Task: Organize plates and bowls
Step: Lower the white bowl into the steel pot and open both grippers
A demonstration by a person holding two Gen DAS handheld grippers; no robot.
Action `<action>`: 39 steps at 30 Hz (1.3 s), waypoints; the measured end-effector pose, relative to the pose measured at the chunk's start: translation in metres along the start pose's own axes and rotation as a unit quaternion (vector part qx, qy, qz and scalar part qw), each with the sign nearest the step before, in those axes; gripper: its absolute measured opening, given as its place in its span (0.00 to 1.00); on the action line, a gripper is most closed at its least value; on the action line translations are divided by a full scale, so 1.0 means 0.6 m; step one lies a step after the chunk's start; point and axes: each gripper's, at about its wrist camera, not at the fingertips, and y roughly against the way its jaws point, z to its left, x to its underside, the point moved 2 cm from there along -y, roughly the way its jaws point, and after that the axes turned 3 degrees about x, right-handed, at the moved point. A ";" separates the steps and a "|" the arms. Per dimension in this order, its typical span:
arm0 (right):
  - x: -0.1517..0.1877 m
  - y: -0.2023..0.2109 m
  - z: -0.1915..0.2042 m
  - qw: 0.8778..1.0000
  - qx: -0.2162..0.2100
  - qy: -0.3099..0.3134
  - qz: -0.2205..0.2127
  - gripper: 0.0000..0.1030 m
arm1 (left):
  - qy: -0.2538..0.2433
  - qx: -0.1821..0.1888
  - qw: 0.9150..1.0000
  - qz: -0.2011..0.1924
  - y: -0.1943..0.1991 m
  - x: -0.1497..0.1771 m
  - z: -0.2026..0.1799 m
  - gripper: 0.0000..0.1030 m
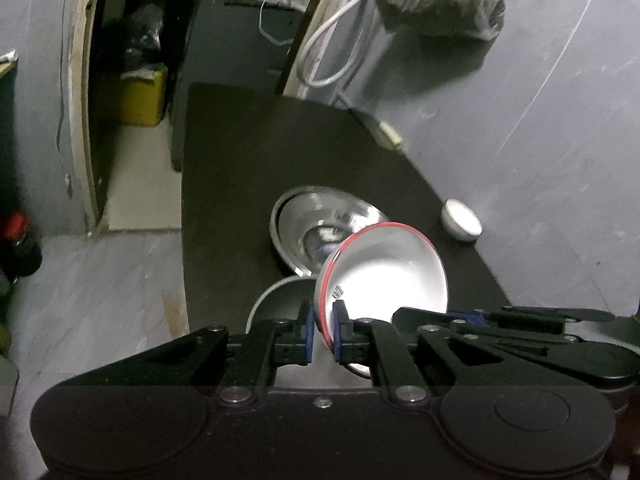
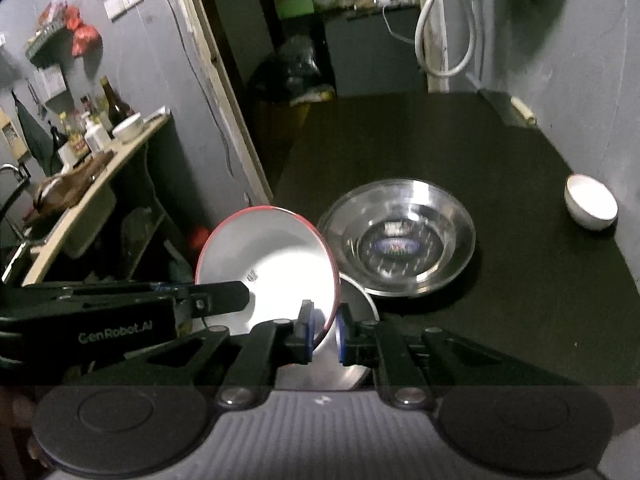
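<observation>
A white bowl with a red rim (image 1: 384, 276) (image 2: 272, 268) is held tilted above the dark table. My left gripper (image 1: 322, 330) is shut on its rim at one side, and my right gripper (image 2: 325, 332) is shut on its rim at the other side. The left gripper also shows in the right wrist view (image 2: 224, 300). A steel bowl (image 1: 320, 228) (image 2: 400, 236) sits on the table just beyond it. A steel plate (image 1: 268, 300) (image 2: 356, 352) lies under the held bowl, partly hidden. A small white bowl (image 1: 462, 220) (image 2: 592, 202) stands by the wall at the right.
The dark table (image 1: 248, 152) (image 2: 520, 300) runs along a grey wall (image 1: 540, 120) on the right, with its left edge open to the floor. A side counter with bottles and a white bowl (image 2: 128, 128) stands at the left. A doorway (image 2: 312, 40) lies behind the table.
</observation>
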 end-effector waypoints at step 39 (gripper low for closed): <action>-0.003 -0.092 -0.015 0.996 -0.012 0.006 0.093 0.14 | 0.020 -0.044 0.995 0.082 -0.072 -0.012 0.032 0.12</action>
